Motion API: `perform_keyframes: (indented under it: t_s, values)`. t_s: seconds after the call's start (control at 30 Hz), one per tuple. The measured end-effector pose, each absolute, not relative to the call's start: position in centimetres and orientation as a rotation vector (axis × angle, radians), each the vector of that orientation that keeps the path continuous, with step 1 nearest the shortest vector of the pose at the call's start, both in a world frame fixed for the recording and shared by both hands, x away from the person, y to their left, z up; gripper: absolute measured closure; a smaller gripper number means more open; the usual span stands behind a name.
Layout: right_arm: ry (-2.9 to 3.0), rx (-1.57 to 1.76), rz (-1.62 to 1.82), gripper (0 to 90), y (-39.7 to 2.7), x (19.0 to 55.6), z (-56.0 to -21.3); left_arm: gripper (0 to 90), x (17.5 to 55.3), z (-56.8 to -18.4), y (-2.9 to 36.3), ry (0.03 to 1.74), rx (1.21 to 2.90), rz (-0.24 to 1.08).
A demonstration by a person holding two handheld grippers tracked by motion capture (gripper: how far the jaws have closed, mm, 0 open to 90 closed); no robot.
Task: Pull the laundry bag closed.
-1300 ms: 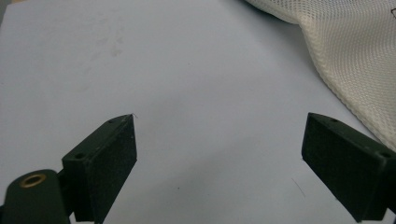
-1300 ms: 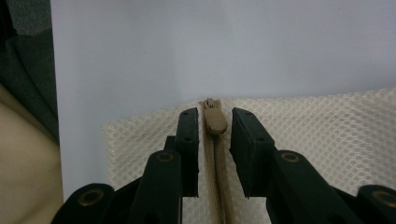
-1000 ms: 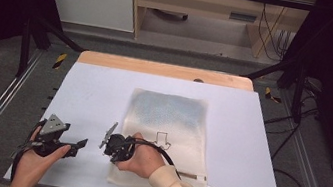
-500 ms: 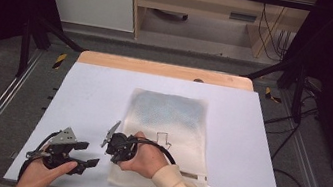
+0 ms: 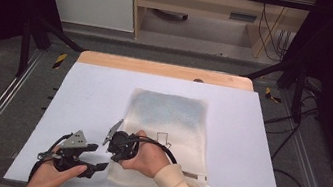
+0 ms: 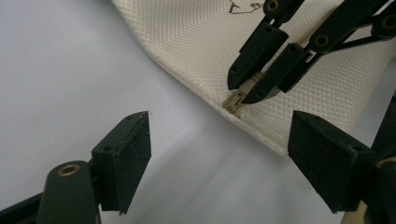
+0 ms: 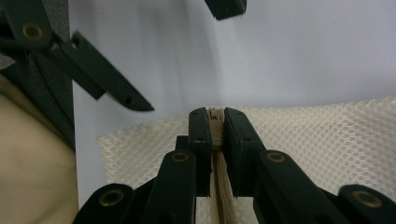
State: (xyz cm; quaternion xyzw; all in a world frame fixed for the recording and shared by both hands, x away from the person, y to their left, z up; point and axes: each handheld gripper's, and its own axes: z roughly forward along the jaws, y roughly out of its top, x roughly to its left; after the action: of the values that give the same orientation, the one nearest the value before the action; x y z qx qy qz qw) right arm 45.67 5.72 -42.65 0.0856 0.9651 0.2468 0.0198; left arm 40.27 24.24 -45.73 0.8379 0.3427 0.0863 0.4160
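A flat, cream-coloured mesh fabric pouch point(image 5: 165, 136) with a zipper along its near edge lay on the white table surface point(image 5: 93, 97), its long axis running away from the person, the zippered edge lying crosswise just in front of the hands. The right gripper point(image 7: 215, 126) had its two black jaws pressed together on the beige zipper tape point(image 7: 216, 122) at the pouch's near left corner; in the left gripper view the same jaws pinched the tape's end point(image 6: 237, 100) right at the fabric's edge. The left gripper point(image 6: 219, 154) stood with its jaws wide apart and nothing between them, hovering over bare table just beside that corner, the pouch edge lying ahead and to its right. In the high view the left gripper point(image 5: 92, 165) sat just left of the right one point(image 5: 114, 141), so the left hand was the nearer free tool to that corner. Judging from this, the zipper line ran rightward from the clamped end, so any pull would likely follow that crosswise edge while the corner stayed pinned.
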Motion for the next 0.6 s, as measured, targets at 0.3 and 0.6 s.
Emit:
perform_keyframes:
  t_s: [0.3, 0.6]
  values:
    - [2.99, 0.268, 0.795, 81.9, 5.4, 45.6, -42.3, 22.0, 40.8, -46.3, 23.0, 0.839, 2.106, 0.161]
    - [2.981, 0.265, 0.828, 81.9, 5.1, 45.7, -41.9, 28.4, 41.3, -46.9, 22.5, 0.831, 2.12, 0.135]
